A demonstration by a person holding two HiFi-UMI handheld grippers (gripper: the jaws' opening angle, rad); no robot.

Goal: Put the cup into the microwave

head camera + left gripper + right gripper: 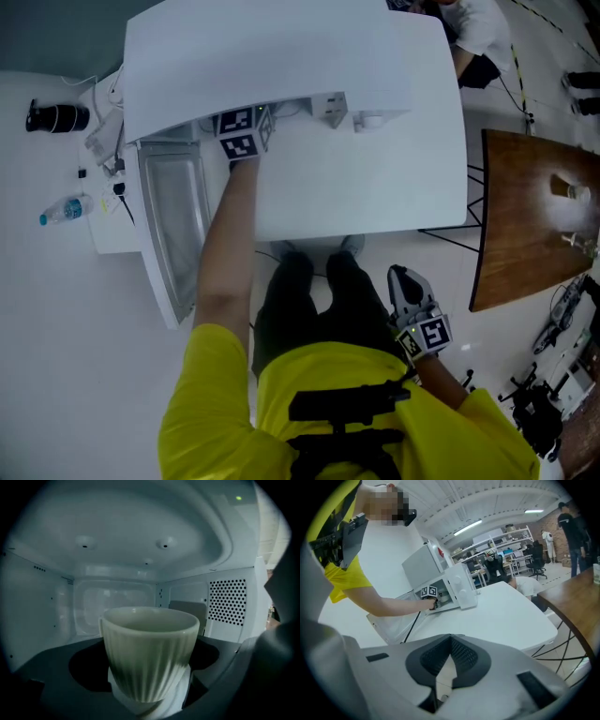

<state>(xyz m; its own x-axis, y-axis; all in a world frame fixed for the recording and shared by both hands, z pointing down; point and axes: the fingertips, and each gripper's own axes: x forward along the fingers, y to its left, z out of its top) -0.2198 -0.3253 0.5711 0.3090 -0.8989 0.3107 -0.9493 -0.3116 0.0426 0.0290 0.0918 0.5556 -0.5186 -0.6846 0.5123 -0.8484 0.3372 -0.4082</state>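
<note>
A white table (pixel 375 187) fills the middle of the head view, with a brown wooden table (pixel 525 216) just beside it on the right. The white microwave (pixel 281 56) stands at the white table's far edge, and its door (pixel 173 225) hangs open toward the left. The person in a yellow top reaches the left arm (pixel 225 244) across the open door, so that the left gripper (pixel 239 134) is at the mouth of the oven, its marker cube showing under the front edge.

In the left gripper view the jaws are clamped on the cup (pixel 149 651), a pale, ribbed one held upright between the dark jaws. It is inside the cavity, in front of the back wall (pixel 112 602) and to the left of the perforated side wall (pixel 227 602); whether its base touches the oven floor cannot be told.

The right gripper (pixel 410 292) hangs low by the person's right hip, well apart from the microwave, its jaws together with nothing between them. A small water bottle (pixel 66 210) lies far left.
</note>
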